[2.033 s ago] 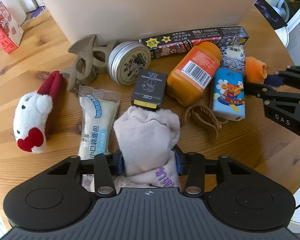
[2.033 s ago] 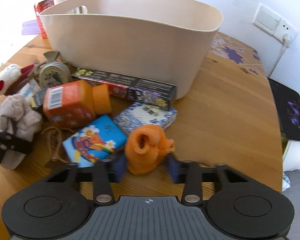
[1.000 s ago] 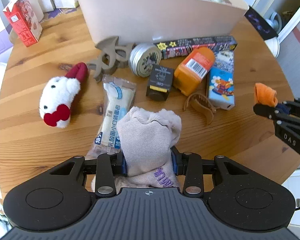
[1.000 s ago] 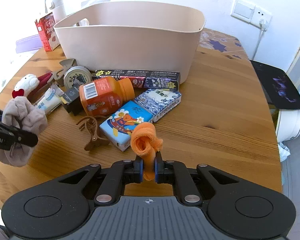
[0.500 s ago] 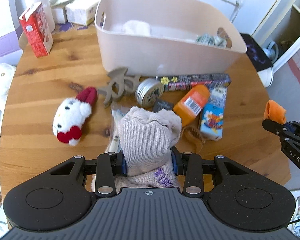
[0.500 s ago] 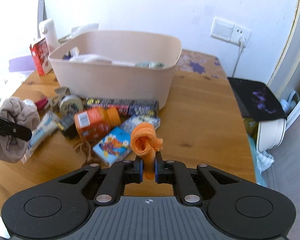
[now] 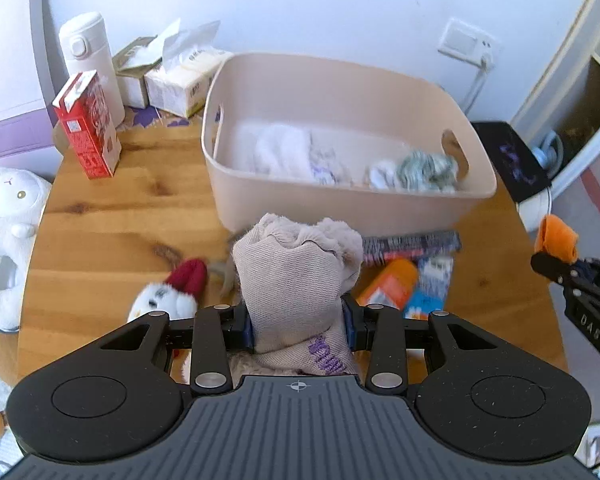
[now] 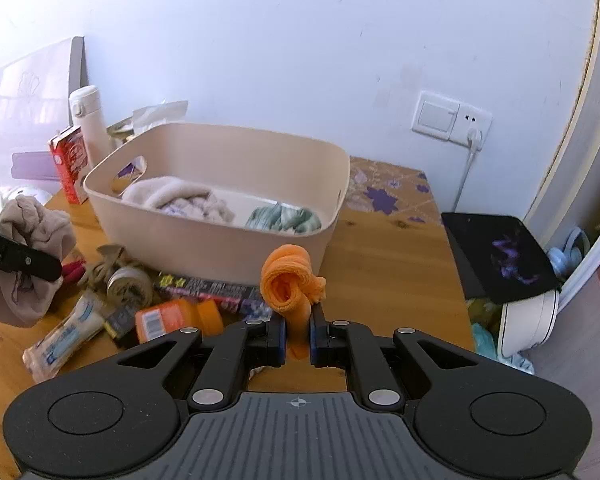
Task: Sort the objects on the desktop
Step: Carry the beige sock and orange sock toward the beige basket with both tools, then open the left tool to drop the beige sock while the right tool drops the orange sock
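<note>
My left gripper (image 7: 299,330) is shut on a rolled beige sock (image 7: 296,280), held in the air in front of the cream bin (image 7: 340,208). My right gripper (image 8: 298,338) is shut on a small orange sock roll (image 8: 290,280), also lifted above the wooden table (image 8: 396,264). The bin (image 8: 220,240) holds white and green-grey fabric pieces. In the right wrist view the beige sock (image 8: 24,248) and the left gripper's finger show at the far left. The orange sock (image 7: 556,238) shows at the right edge of the left wrist view.
On the table before the bin lie an orange bottle (image 8: 176,318), a dark long box (image 8: 212,288), a round tin (image 8: 128,280), a wrapped pack (image 8: 64,334), a plush toy (image 7: 168,296). A red carton (image 7: 86,132), white flask (image 7: 92,64), tissue boxes (image 7: 180,80) stand behind.
Both grippers have risen and pulled back with their socks still held. The bin's inside has come into view, and the table items look smaller and lower.
</note>
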`<state>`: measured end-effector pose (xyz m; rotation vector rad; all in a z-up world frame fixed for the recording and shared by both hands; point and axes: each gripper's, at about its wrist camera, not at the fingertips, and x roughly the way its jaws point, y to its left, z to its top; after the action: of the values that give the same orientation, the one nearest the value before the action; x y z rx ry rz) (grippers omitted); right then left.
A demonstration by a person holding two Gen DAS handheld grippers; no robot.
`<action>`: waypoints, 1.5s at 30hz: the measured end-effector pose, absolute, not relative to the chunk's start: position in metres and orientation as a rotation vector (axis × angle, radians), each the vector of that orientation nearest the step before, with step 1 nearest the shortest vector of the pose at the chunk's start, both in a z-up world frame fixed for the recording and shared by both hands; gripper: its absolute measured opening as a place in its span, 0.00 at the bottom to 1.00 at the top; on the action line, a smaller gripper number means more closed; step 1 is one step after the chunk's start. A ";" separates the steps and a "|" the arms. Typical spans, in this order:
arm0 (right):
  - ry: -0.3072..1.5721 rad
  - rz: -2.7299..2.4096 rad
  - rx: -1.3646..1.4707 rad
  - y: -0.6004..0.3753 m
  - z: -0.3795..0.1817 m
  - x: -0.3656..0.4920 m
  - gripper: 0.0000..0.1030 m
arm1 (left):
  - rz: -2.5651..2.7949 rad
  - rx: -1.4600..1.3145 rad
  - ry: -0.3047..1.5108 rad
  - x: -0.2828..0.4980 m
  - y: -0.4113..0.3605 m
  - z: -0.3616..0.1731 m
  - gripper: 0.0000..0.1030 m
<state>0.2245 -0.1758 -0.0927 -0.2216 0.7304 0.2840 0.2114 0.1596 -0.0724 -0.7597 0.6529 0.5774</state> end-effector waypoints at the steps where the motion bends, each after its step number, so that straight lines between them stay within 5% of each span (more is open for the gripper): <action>1: 0.727 0.286 -0.226 -0.176 -0.092 0.229 0.11 | 0.586 -0.761 0.644 0.214 0.164 -0.070 0.38; 17: 0.661 0.352 -0.318 -0.162 -0.078 0.307 0.11 | 0.672 -0.693 0.539 0.268 0.222 -0.029 0.38; 31: 0.687 0.449 -0.350 -0.125 -0.095 0.362 0.12 | 0.685 -0.666 0.653 0.336 0.259 -0.054 0.38; 35: 0.718 0.471 -0.342 -0.118 -0.104 0.368 0.23 | 0.673 -0.672 0.688 0.346 0.263 -0.065 0.39; 45: 0.782 0.476 -0.336 -0.109 -0.117 0.371 0.31 | 0.644 -0.683 0.724 0.349 0.265 -0.075 0.49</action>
<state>0.3705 -0.1091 -0.1174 -0.3365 0.7818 0.4758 0.3494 0.2649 -0.0747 -0.6826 0.7241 0.6436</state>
